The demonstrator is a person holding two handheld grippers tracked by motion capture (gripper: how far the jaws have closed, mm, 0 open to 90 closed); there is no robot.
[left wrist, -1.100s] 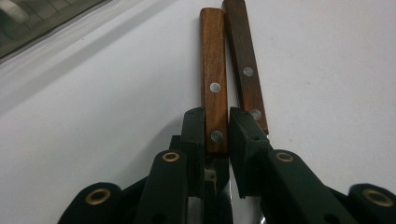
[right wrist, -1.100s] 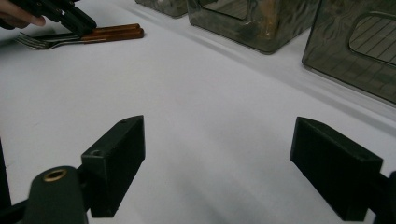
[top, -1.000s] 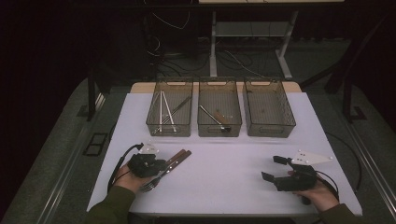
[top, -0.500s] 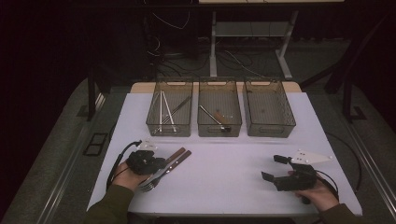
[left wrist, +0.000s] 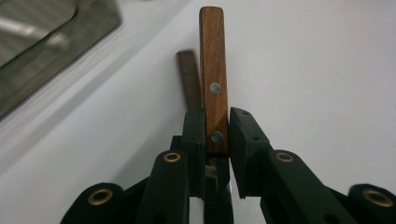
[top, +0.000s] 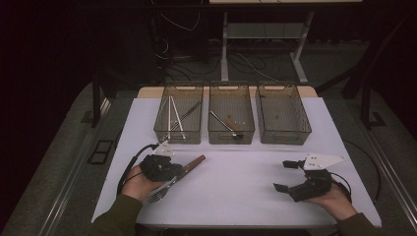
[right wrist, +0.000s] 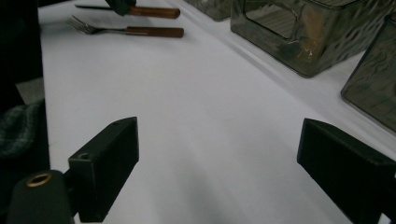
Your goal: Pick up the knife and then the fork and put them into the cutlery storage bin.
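My left gripper point(top: 172, 171) point(left wrist: 217, 128) is shut on a utensil by its wooden handle point(top: 196, 160) point(left wrist: 214, 70), which has two rivets and is held just above the white table. A fork point(top: 157, 195) point(right wrist: 126, 31) with a matching wooden handle lies on the table right under it. At the front right, my right gripper point(top: 282, 176) point(right wrist: 219, 140) is open. Its jaws have just been opening and only bare table lies between them. The right gripper view shows the held utensil point(right wrist: 152, 11) beyond the fork; I cannot tell what kind it is.
Three clear bins stand in a row at the back. The left bin point(top: 177, 139) holds several utensils, the middle bin point(top: 231, 140) a few pieces, and the right bin point(top: 285, 140) looks bare. The white table top point(top: 236, 172) stretches between my two hands.
My left gripper has risen a little with the wooden-handled utensil, leaving the fork on the table. The right gripper's jaws stand slightly wider; that hand has stayed in place.
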